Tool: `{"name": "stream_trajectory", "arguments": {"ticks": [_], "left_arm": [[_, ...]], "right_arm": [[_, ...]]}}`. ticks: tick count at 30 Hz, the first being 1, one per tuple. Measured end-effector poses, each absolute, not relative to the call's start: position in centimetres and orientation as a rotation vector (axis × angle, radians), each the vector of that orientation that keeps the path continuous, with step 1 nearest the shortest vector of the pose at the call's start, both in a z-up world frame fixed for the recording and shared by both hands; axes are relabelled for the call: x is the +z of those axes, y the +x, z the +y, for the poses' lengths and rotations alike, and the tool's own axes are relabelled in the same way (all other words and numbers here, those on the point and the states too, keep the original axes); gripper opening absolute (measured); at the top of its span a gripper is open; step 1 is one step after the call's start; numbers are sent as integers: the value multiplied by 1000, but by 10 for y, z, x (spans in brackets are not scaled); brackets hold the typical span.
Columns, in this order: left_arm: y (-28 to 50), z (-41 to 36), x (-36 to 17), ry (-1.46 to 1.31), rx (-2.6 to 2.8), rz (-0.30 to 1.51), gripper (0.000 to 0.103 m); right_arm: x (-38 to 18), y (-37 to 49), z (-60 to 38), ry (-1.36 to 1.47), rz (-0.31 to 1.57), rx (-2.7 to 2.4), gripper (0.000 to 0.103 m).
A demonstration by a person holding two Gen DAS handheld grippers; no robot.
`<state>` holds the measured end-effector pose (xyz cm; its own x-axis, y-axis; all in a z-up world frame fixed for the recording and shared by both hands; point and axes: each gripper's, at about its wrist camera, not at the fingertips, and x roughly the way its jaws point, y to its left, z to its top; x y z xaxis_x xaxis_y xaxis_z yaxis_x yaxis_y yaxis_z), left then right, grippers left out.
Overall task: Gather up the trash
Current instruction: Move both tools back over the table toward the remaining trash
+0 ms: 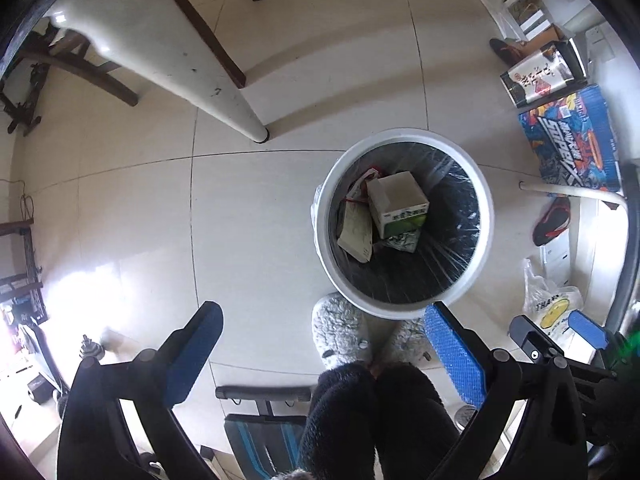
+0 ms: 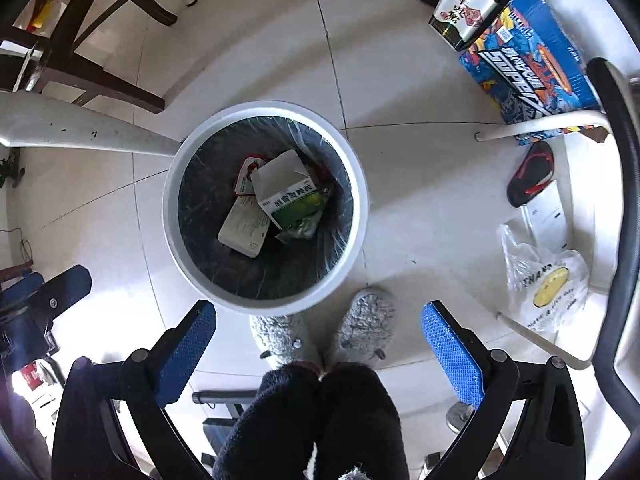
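Inside lined white bin (image 2: 352, 184): green-white carton (image 2: 288, 196), flat packets (image 2: 244, 228).

Both your wrist cameras look straight down from well above the floor (image 1: 256, 208). Each view shares the bin (image 1: 404, 304) (image 2: 264, 300), your slippers (image 1: 340, 332) (image 2: 364, 320) and the blue box (image 1: 572, 140) (image 2: 528, 64).

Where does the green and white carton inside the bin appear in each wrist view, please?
Left wrist view: the green and white carton lies right of centre, inside the white bin.
Right wrist view: the carton sits just left of centre, inside the bin.
Shared landmark: the blue printed box on the floor, upper right in both.
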<state>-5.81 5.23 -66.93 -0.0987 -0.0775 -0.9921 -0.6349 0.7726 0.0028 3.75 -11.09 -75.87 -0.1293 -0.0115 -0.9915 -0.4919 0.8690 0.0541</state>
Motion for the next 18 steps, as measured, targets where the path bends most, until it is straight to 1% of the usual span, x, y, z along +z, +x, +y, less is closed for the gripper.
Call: {"name": "stream_trajectory", "arguments": {"ticks": [9, 13, 18], "left_arm": [[-74, 38, -594, -602, 512, 1579, 103], [-80, 34, -553, -587, 504, 1562, 103], [-87, 30, -496, -576, 491, 1533, 103]], "right_arm": [[-690, 23, -131, -406, 1640, 411, 103], [-644, 19, -139, -398, 1624, 408, 103], [-572, 14, -145, -371, 1591, 422, 103]]}}
